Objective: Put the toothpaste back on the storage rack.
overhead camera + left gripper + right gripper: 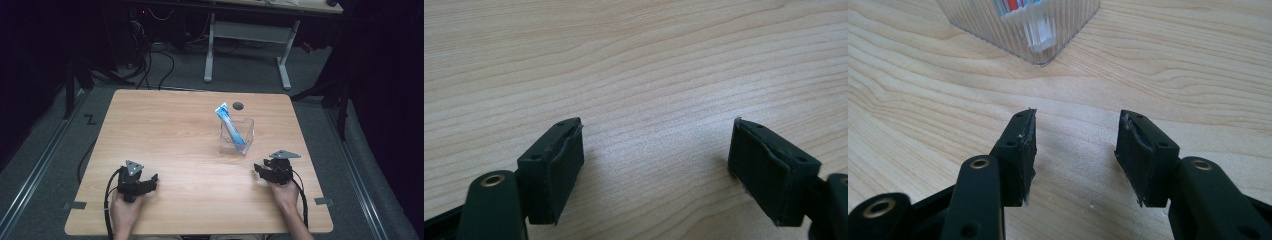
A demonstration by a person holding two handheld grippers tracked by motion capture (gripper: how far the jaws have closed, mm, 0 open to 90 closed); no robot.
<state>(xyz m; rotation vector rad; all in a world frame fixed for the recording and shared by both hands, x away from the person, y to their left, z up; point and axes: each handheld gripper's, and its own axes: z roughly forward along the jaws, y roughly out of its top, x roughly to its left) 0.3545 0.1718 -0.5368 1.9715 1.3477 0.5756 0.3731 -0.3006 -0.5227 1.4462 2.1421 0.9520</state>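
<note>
A clear ribbed plastic cup stands on the wooden table, right of centre. A blue and white tube with red marking leans in it, its top sticking out toward the upper left. My right gripper rests near the table's front right, just in front of the cup, jaws open with bare wood between them. The cup's lower corner is ahead of those jaws. My left gripper lies at the front left, open wide over bare wood.
A small dark round hole sits near the table's far edge behind the cup. Beyond the table are a white desk frame and cables on grey floor. The table's front edge is close to both hands.
</note>
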